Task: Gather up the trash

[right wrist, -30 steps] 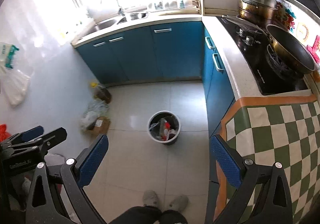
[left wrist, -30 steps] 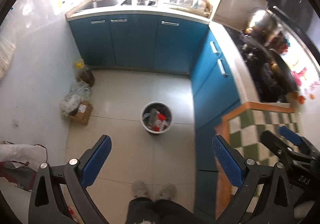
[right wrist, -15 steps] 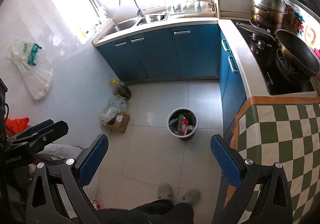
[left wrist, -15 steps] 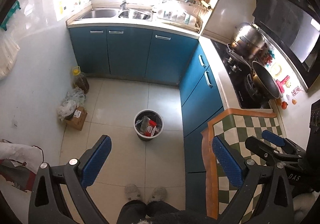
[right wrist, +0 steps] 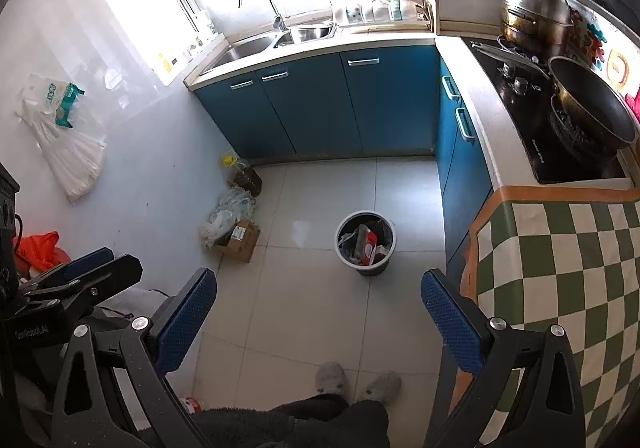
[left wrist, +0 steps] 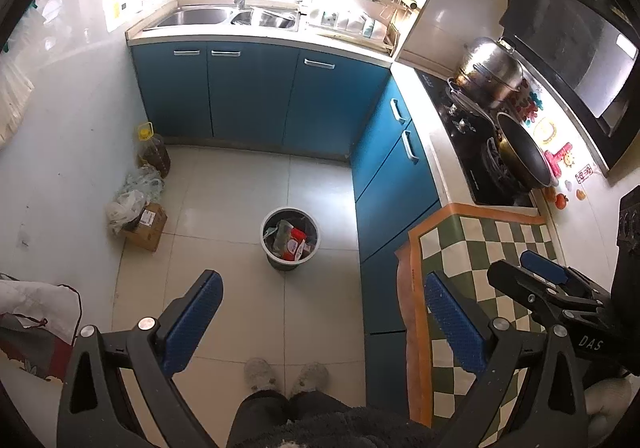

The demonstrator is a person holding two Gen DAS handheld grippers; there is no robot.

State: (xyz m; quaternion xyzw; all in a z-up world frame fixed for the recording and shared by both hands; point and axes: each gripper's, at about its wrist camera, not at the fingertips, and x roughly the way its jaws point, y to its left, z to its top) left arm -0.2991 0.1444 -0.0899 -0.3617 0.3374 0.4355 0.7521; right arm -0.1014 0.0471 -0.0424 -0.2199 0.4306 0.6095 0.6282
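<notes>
A small round trash bin (left wrist: 290, 238) stands on the tiled floor, holding red and clear wrappers; it also shows in the right wrist view (right wrist: 365, 242). My left gripper (left wrist: 320, 316) is open and empty, held high above the floor. My right gripper (right wrist: 318, 312) is open and empty at about the same height. The right gripper also shows in the left wrist view (left wrist: 540, 280) over the checked cloth. The left gripper shows in the right wrist view (right wrist: 84, 268) at the left.
Blue cabinets (left wrist: 260, 96) line the back and right. A stove with a pan (left wrist: 520, 152) and pot is on the right counter. A green-checked cloth (right wrist: 560, 260) covers a surface at right. A cardboard box (left wrist: 146, 224), plastic bags and an oil bottle (left wrist: 154, 154) sit by the left wall.
Both grippers have risen and pulled back, so the bin looks smaller and more of the kitchen shows. Both stay open and empty.
</notes>
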